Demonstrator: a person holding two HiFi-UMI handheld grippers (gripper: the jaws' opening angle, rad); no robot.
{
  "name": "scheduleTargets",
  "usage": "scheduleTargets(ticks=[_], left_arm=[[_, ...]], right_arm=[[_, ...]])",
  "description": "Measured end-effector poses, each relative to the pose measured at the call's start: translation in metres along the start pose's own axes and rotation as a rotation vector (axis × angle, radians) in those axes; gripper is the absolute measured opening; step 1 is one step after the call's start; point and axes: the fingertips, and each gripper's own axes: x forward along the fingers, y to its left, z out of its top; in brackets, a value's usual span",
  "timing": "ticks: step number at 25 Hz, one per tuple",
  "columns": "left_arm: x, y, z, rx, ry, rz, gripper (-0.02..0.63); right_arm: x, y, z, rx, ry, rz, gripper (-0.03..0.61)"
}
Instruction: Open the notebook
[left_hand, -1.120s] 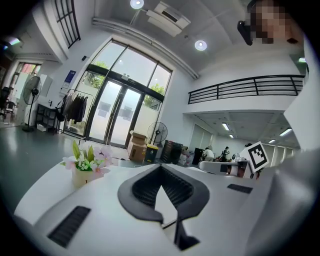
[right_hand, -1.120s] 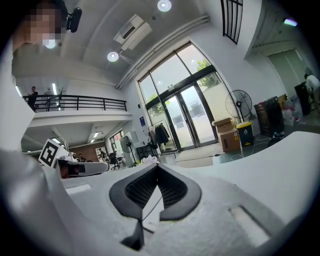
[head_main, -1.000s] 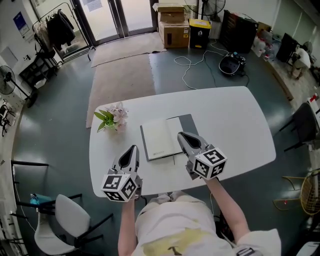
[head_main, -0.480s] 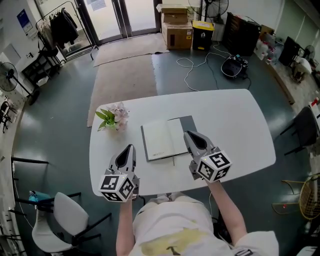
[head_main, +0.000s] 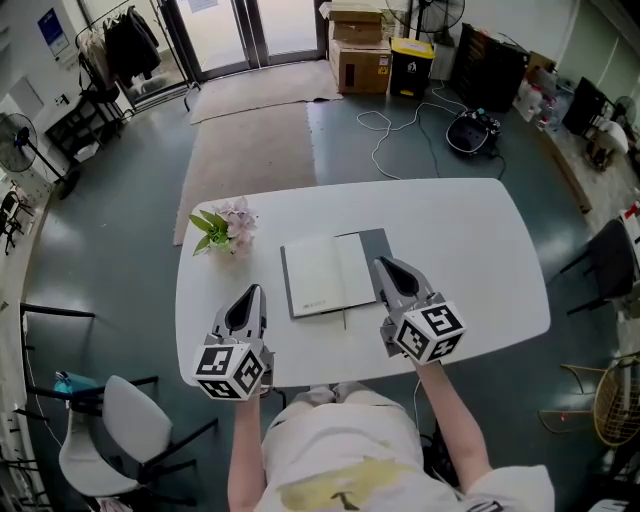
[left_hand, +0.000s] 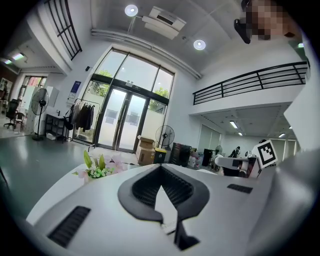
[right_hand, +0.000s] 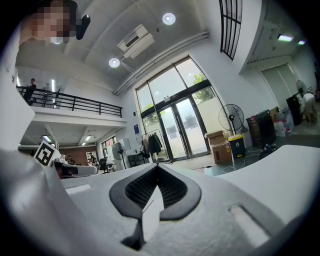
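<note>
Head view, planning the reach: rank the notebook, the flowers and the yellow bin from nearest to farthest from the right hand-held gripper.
From the right hand-held gripper:
1. notebook, just left of its tip, on the table.
2. flowers, at the table's far left edge.
3. yellow bin, on the floor beyond the table.

White paper notebook lies flat mid-desk on the white rounded desk, closer to the near edge. Pink-and-green flower bunch sits by the far left corner, well apart. Left gripper sits over the near edge, left of the notebook. Right gripper is at the notebook's right edge, possibly touching.
</note>
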Motion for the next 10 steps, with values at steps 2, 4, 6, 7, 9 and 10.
scheduleTargets(ticks=[2,4,6,7,9,10], left_arm=[[0.0,0.0,0.0,-0.001,0.001,0.005,-0.002],[0.001,0.0,0.0,-0.003,0.003,0.009,-0.002],[0.002,0.0,-0.001,-0.005,0.005,0.015,-0.002],[0.003,-0.001,-0.002,-0.006,0.006,0.018,-0.002],[0.004,-0.001,-0.003,-0.007,0.006,0.025,-0.002],[0.004,-0.001,-0.003,-0.008,0.006,0.029,-0.002]], right_arm=[[0.0,-0.002,0.0,-0.006,0.003,-0.003,0.005],[0.0,-0.004,0.001,-0.011,0.006,-0.007,0.005],[-0.001,-0.007,0.001,-0.015,0.008,-0.012,0.005],[-0.001,-0.009,0.0,-0.017,0.009,-0.014,0.005],[-0.002,-0.013,0.0,-0.021,0.01,-0.02,0.005],[-0.003,-0.014,0.0,-0.023,0.01,-0.023,0.005]])
